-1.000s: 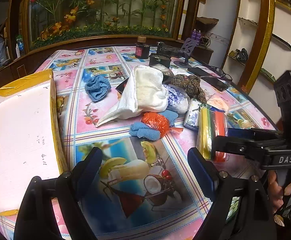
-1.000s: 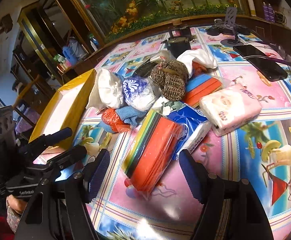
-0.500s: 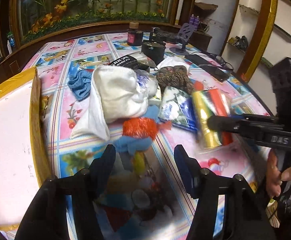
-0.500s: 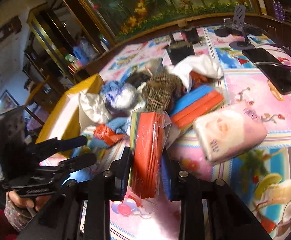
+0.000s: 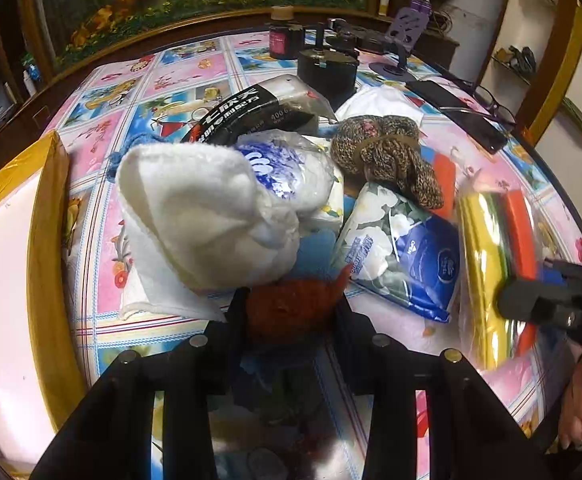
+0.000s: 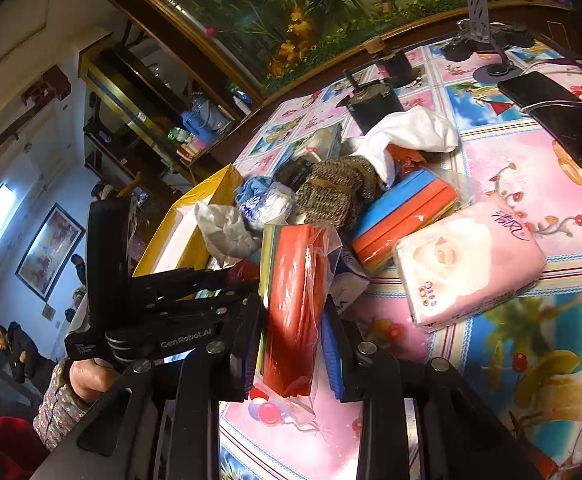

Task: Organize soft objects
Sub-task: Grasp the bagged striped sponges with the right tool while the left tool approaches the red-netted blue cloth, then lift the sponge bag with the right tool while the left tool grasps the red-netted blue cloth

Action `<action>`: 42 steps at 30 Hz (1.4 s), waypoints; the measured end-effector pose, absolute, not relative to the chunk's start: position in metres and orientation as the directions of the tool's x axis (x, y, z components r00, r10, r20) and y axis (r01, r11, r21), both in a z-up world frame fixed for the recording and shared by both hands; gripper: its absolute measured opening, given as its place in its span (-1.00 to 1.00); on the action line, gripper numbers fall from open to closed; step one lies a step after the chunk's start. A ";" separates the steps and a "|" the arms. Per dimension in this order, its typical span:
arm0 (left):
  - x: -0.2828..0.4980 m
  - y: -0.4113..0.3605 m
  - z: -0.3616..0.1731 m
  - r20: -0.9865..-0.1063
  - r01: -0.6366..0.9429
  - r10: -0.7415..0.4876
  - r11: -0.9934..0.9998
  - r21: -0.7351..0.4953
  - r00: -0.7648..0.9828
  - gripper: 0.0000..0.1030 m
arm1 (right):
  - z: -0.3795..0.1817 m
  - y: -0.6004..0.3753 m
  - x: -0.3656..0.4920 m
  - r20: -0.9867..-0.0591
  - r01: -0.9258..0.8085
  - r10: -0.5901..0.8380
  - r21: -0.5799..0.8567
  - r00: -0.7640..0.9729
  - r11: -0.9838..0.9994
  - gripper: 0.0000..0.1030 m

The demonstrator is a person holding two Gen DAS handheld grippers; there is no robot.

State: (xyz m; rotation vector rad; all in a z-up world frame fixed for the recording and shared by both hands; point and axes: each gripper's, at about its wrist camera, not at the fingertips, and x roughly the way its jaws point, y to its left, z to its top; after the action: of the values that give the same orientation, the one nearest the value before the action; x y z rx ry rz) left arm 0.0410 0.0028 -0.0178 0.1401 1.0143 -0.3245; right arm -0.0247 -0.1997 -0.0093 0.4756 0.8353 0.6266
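The yellow-rimmed white tray (image 5: 39,264) at the surface's (image 5: 179,76) left edge looks empty as far as it shows, so sorting has barely begun. The soft heap, with a white folded towel (image 5: 195,216), fills the middle. The right tongs (image 6: 293,340) clamp a plastic-wrapped pack of coloured cloths (image 6: 295,304); the left tongs (image 5: 291,312), jaws just closing, pinch a crinkly orange bundle (image 5: 291,308).

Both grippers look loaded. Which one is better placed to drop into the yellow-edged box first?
Left, probably. The left gripper, whose jaws have just been closing, has the orange mesh bundle between its pads, right beside the yellow-edged box. The right gripper clamps the bagged cloth pack farther from it.
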 end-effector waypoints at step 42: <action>-0.012 0.135 0.047 -0.595 0.389 -0.458 0.886 -0.251 0.660 -0.29 | 0.002 -0.125 -0.065 -0.784 -0.260 0.288 0.167 0.550 0.951 -0.25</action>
State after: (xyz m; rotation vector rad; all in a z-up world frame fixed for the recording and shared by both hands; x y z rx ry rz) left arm -0.0116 0.1353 0.0467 -0.1054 0.7014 -0.4803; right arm -0.0654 -0.1251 0.0024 0.0327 0.9335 0.3245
